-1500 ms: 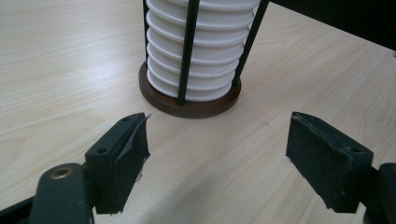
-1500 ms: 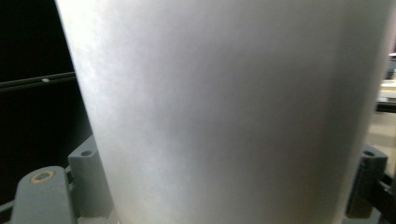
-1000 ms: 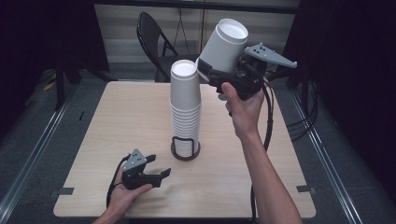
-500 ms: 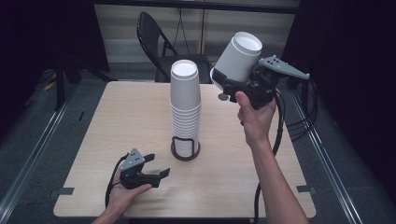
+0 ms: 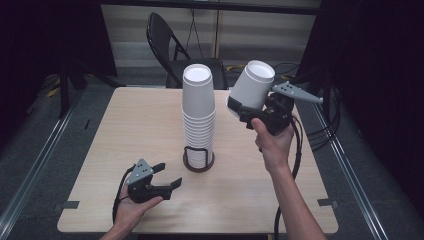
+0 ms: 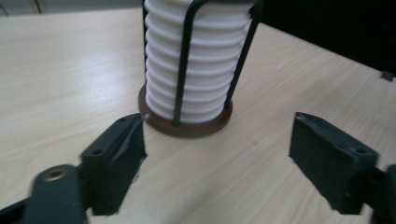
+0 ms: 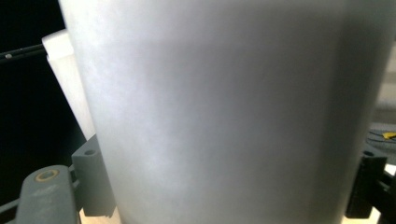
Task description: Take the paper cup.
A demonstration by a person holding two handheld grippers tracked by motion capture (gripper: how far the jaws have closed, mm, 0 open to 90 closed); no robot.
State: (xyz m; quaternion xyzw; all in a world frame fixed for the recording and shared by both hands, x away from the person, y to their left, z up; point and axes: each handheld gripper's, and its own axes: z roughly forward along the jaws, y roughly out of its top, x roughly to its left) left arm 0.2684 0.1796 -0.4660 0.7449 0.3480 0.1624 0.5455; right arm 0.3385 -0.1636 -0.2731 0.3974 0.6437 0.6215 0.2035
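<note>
Beside the cup stack (image 5: 198, 117), right gripper (image 5: 243, 111) grips white cup (image 5: 251, 87)

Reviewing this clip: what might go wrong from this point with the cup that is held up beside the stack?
1. The right gripper holds the single white paper cup tilted in the air near its lower end; it may slip or get crushed.
2. The tall stack of white paper cups stands in a low black wire holder that cages just its base, so a sideways knock could topple it.
3. The left gripper rests open near the holder, not steadying it.
</note>
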